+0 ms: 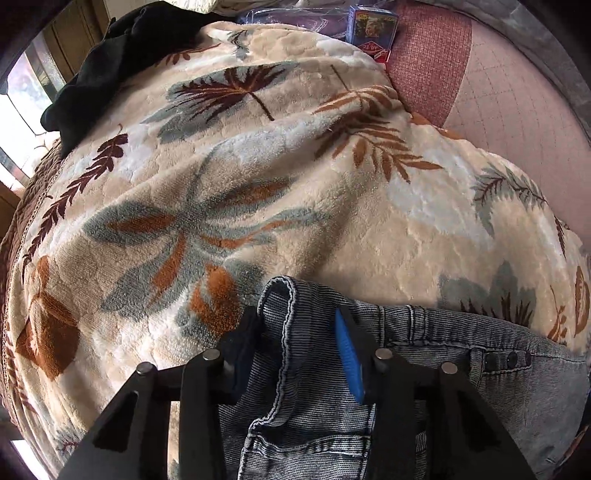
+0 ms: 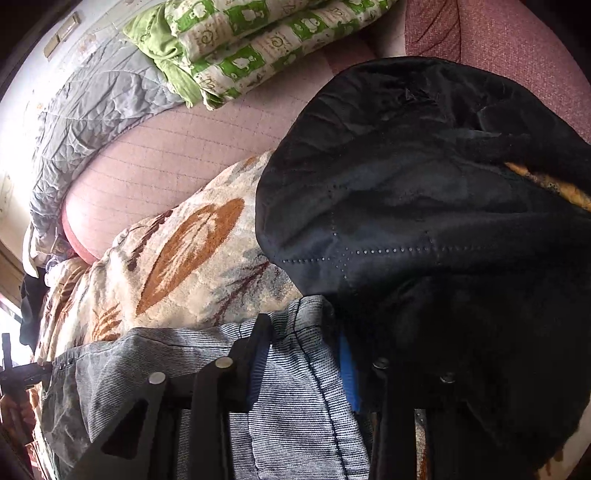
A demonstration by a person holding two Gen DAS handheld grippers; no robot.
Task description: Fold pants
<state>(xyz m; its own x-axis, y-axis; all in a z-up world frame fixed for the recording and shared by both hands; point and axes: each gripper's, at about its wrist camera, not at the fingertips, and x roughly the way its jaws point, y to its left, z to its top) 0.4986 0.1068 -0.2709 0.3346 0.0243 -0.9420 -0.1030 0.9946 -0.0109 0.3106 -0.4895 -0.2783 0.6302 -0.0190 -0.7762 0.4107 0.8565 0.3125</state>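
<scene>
Right now the pants (image 1: 325, 387), grey-blue ribbed denim, lie bunched at the near edge of a bed, on a cream plush blanket (image 1: 258, 192) printed with rust and grey leaves. In the left wrist view the left claw (image 1: 295, 332) is narrowed onto a raised fold of the hem, its blue-padded fingers (image 1: 349, 358) pressing the stitched edge from both sides. In the right wrist view the right claw (image 2: 303, 350) is likewise drawn in on another part of the same pants, a seamed fold pinched between its pads.

Ahead of the left claw the blanket spreads far and to the left as open, soft ground with only shallow wrinkles. Its right edge drops to a pink quilted mattress cover (image 1: 509, 110), bare along the far right.

A black garment (image 1: 110, 66) is heaped at the far left corner of the blanket. A small printed box (image 1: 373, 33) stands at the far edge, just beside a clear plastic bag (image 1: 288, 18). In the right wrist view a large dark padded jacket (image 2: 424, 203) crowds close against the right claw's right side and overlaps the blanket, shutting off room to the right. Farther off, a grey quilted cover (image 2: 96, 110) and a folded green-and-white quilt (image 2: 251, 48) lie along the far side of the bed, well apart from the pants
</scene>
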